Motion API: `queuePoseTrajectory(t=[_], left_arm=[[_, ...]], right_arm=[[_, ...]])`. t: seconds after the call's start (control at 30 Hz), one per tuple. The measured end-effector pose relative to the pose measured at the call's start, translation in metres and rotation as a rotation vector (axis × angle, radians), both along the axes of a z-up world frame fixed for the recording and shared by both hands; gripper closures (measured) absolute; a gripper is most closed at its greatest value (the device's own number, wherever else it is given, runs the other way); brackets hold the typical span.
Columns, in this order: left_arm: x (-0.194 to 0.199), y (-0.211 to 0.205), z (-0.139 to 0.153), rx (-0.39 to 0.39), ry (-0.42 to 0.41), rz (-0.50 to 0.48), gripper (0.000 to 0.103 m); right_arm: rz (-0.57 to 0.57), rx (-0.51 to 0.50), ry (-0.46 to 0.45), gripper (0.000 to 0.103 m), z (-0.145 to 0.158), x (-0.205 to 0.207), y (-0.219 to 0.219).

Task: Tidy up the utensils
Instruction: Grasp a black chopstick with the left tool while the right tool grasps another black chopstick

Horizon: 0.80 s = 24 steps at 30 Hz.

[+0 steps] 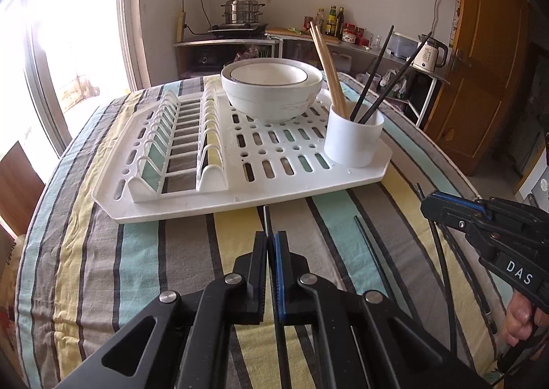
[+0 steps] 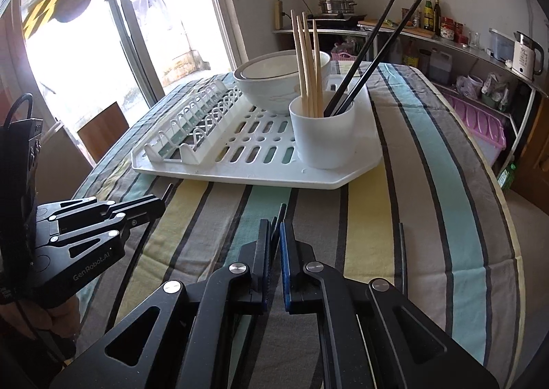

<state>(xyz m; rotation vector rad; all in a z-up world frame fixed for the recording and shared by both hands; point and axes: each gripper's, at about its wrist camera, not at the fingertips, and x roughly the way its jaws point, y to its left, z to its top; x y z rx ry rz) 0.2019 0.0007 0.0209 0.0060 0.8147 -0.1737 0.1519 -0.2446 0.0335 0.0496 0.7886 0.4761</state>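
Left gripper (image 1: pixel 270 241) nearest the lens, jaws clamped on a black chopstick (image 1: pixel 267 217); its tip sticks out just past the fingertips, and the shaft runs back between the pads toward the camera. Pointed down at a slant over the striped tablecloth (image 1: pixel 137 251).

Right gripper (image 2: pixel 274 234) likewise clenched on a black chopstick (image 2: pixel 282 212), tip showing just ahead of the pads. In the left view it enters from the right, a hand (image 1: pixel 521 320) on its grip.

More black chopsticks (image 1: pixel 369 244) lie loose on the cloth between the two grippers and to the right of the right one (image 2: pixel 401 251).

Ahead of both grippers: white drying rack (image 1: pixel 240 190) flat on the cloth, its near edge just beyond the left gripper's chopstick tip. On the rack's near right corner, a white cup (image 1: pixel 353 141), upright. In it, wooden chopsticks (image 1: pixel 329 69) lean left and two black chopsticks (image 1: pixel 377 76) lean right, all handle-down, tips up. Behind the cup, on the rack's far side, stacked white bowls (image 1: pixel 271 90), the smaller nested in the larger. Plate slots (image 1: pixel 178 145) on the rack's left half.

Far background: counter with a steel steamer pot (image 1: pixel 242 9), bottles, and a kettle (image 1: pixel 429 52).
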Motion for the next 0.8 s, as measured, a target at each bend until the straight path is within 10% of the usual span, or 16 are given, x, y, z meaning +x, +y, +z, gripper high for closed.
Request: queuePoseTrajectory(t=[0.8], left_arm=[[-0.053,0.015,0.106,-0.104,-0.234,-0.019,0.099]], right_arm=[[-0.033,0.083,-0.264,0.099,0.092,-0.042,-0.037]])
